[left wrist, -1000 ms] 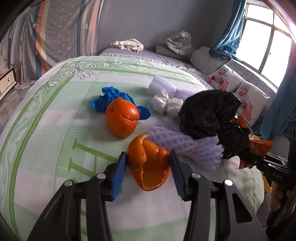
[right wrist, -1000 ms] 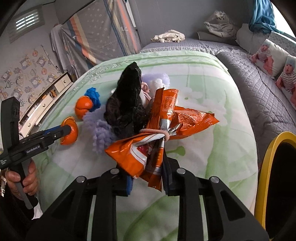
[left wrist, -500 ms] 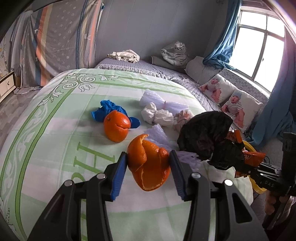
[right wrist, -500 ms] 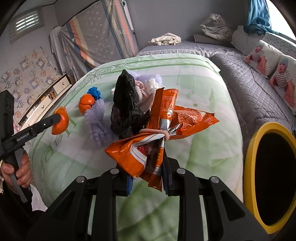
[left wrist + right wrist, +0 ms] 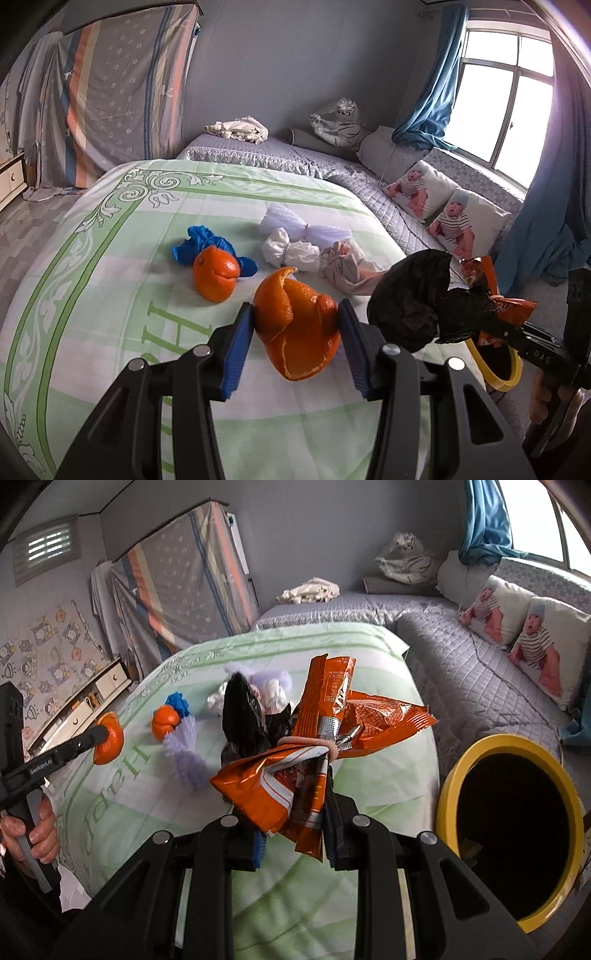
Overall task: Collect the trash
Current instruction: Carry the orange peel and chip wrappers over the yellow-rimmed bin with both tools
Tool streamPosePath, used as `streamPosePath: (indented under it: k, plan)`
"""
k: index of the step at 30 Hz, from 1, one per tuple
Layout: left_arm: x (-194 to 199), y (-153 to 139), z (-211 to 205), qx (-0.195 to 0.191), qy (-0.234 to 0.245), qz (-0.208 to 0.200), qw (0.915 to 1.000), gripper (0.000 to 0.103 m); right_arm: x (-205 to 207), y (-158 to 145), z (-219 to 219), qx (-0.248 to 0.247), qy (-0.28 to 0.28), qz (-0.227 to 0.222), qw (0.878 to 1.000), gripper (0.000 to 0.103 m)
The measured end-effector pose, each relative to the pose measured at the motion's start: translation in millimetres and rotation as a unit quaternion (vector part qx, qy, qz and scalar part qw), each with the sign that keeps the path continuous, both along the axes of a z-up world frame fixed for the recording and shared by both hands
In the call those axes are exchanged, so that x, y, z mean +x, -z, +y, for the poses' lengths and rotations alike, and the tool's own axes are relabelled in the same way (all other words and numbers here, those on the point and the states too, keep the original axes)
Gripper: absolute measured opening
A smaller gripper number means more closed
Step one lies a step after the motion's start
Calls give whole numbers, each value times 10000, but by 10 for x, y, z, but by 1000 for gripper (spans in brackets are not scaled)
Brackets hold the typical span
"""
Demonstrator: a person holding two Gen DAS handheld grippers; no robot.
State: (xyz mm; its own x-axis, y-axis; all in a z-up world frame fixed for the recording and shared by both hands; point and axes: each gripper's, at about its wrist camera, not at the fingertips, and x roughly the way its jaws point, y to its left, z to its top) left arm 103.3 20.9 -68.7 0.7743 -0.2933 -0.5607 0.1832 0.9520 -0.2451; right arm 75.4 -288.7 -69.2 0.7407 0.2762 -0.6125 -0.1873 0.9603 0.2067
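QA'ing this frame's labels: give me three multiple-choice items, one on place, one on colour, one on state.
1. Where is the bin?
A) beside the bed, right of the right gripper
B) on the bed
C) by the window

2. What colour is the bin's rim?
A) blue
B) yellow
C) white

3. What does the left gripper hold?
A) nothing
B) a whole orange
C) the peel

Key: 1 A, it stands off the bed's edge in the right wrist view; 2 B, its ring is yellow; 3 C, the jaws clamp the peel on both sides.
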Motion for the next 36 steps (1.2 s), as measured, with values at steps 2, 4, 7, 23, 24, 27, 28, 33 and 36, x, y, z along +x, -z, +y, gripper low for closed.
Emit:
streamPosePath:
  k: [2,4,7,23,24,27,28,33,36]
  plan:
    - [-20,-31,-14,-17,25,-26,10000,44,-33,-62,-47,27,57,-86,9999,23]
    - [-32,-56,-32,-22,50,-50,10000,44,-66,-134,-95,38,114,-183,9998,23]
    - [-44,-107,-60,-67,105,-86,9999,44,-121,-237,-172,76,194,-307,9993,23]
    - [22,-284,-413,-190,588,-222,9978,44,-389,-653,-558,-63,730,-815,9940,23]
    - [30,-301,-443,-196,626,-238,9976,44,-399,-664,-570,-70,761,-821,9937,23]
    - [45,-355,-538,-171,739,-307,9966,44,-444,-695,-624,-77,858,-853,9926,23]
    - [50,-377,-576,-162,791,-331,9962,44,-453,-716,-653,-80,899,-866,9921,23]
    - [74,-479,-789,-102,1031,-447,9936,44,-474,-761,-762,-84,1036,-921,9903,23]
    - [99,-534,-942,-84,1202,-496,9915,44,-477,-787,-867,-76,1165,-955,9886,23]
